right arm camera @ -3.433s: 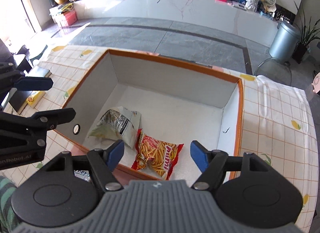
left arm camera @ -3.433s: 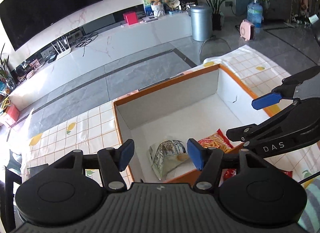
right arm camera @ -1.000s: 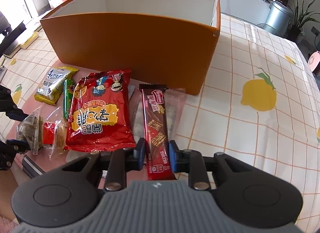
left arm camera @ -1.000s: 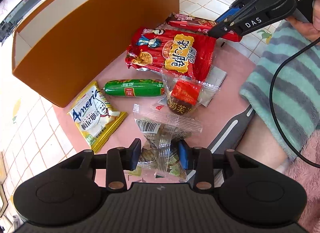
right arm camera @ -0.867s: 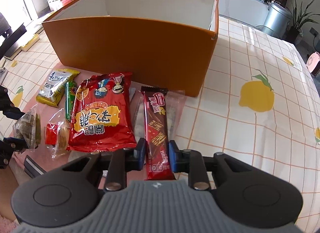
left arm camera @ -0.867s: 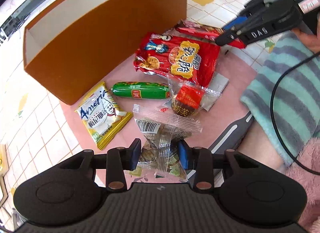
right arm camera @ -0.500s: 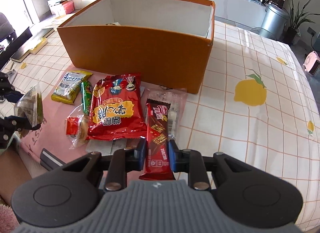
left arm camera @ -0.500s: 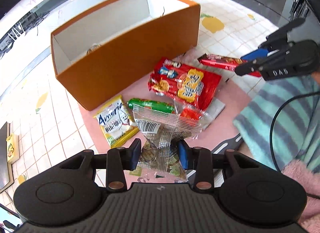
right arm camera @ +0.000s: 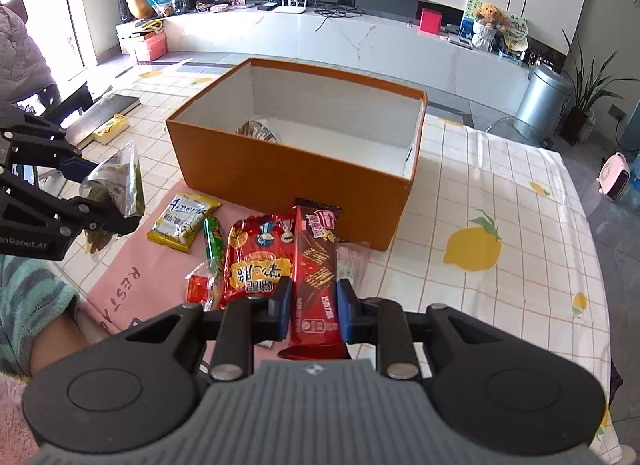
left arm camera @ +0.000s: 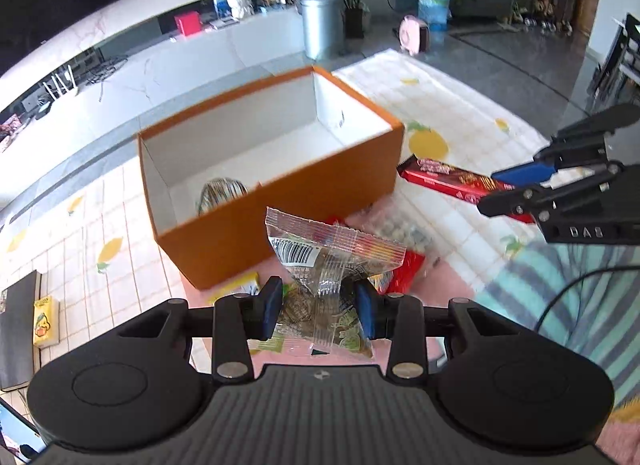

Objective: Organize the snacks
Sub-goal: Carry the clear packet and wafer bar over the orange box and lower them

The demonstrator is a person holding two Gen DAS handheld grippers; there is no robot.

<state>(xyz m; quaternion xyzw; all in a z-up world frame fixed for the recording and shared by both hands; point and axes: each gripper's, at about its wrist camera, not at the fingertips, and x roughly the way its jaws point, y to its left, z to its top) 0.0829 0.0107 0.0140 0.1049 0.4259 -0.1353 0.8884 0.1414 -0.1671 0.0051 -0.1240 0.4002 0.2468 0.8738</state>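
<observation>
left tool [left arm camera: 316, 311] clamps clear snack packet [left arm camera: 328, 261]; right tool [right arm camera: 310, 311] pinches red wafer bar [right arm camera: 316, 265]. both lifted above desk's near edge, short of orange box [right arm camera: 296, 169]. carry each past near wall, clear rim, then release inside; keep tools apart.

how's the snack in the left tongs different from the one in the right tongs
The clear packet in the left tongs is see-through, crinkly and squat, with a barcode. The red wafer bar in the right tongs is opaque, long, flat and narrow. The packet bulges between wider-set pads; the bar sits between pads that are closer together. Both are sealed, gripped near one end and held off the table in front of the orange box.
</observation>
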